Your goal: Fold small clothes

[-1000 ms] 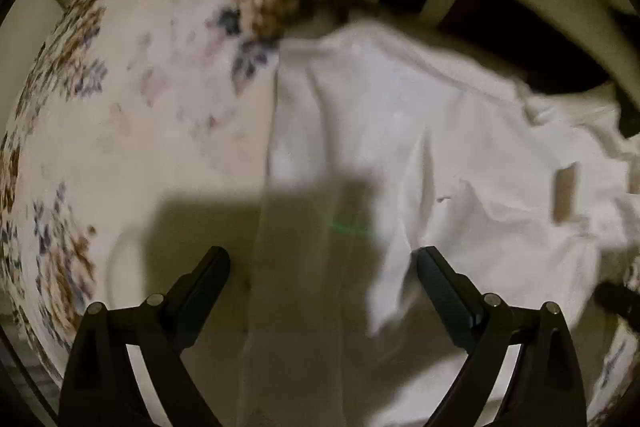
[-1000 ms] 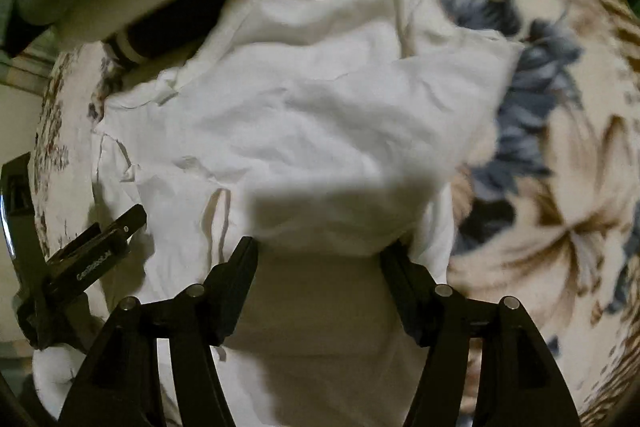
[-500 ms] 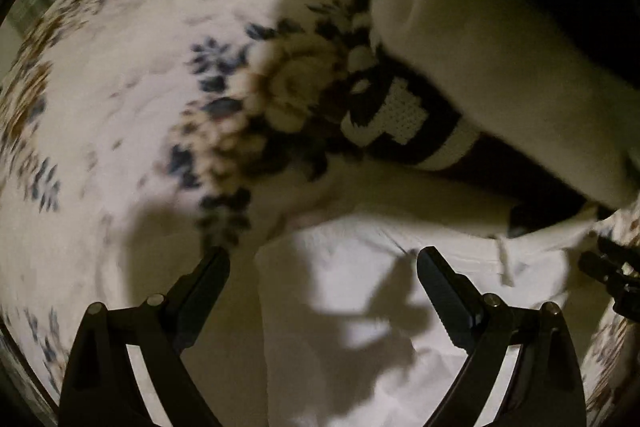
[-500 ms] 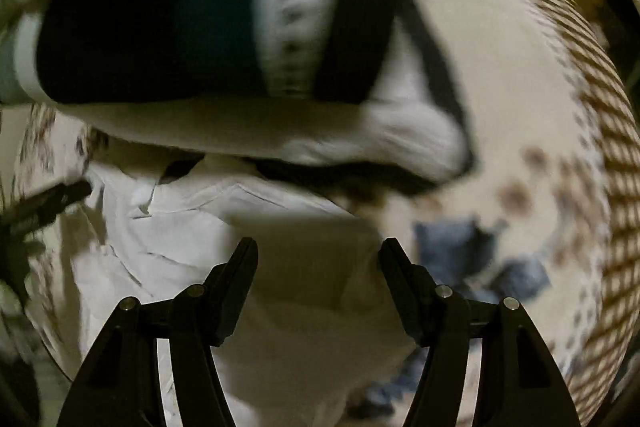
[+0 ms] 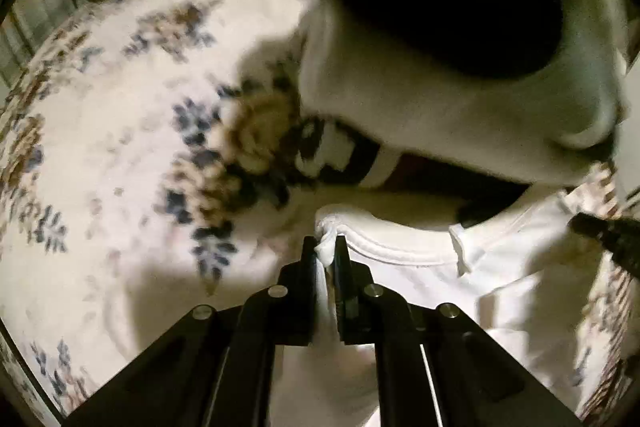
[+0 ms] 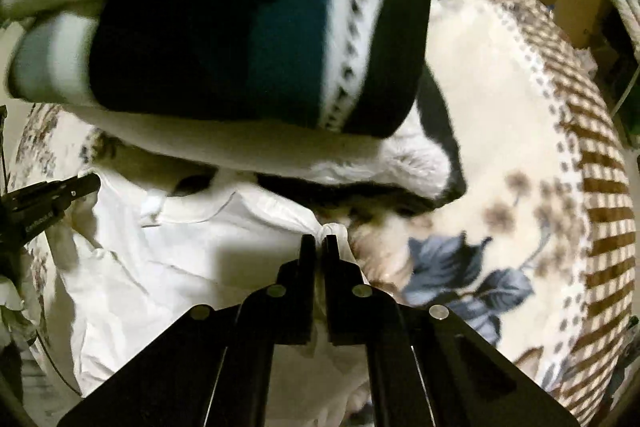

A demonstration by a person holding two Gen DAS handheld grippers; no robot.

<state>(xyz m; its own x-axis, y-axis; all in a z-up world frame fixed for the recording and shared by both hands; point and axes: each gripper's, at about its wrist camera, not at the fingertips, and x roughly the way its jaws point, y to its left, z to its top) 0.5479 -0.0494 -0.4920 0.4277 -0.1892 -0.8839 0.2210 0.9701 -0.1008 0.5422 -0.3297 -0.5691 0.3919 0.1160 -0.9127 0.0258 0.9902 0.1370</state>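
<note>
On floral blanket (image 5: 120,147), white garment (image 5: 500,287) hem pinched at both ends

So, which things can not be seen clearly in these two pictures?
- White garment: lower part hidden behind the gripper frames, both views.
- Dark-and-cream knitted item: blurred, cut off by top edge; kind unclear.
- Floral cloth: pattern blurred, left view.
- Fabric inside the jaws: hidden.

Knit pile (image 6: 256,59) at top of my right view is motion-blurred, cut by the frame edge, and hides the white garment's (image 6: 168,251) far edge. Left view: same pile (image 5: 440,67) blurred, dark centre unreadable. My right gripper (image 5: 600,231) shows only as a tip at right edge. Floral cover (image 5: 120,147) pattern smeared.
</note>
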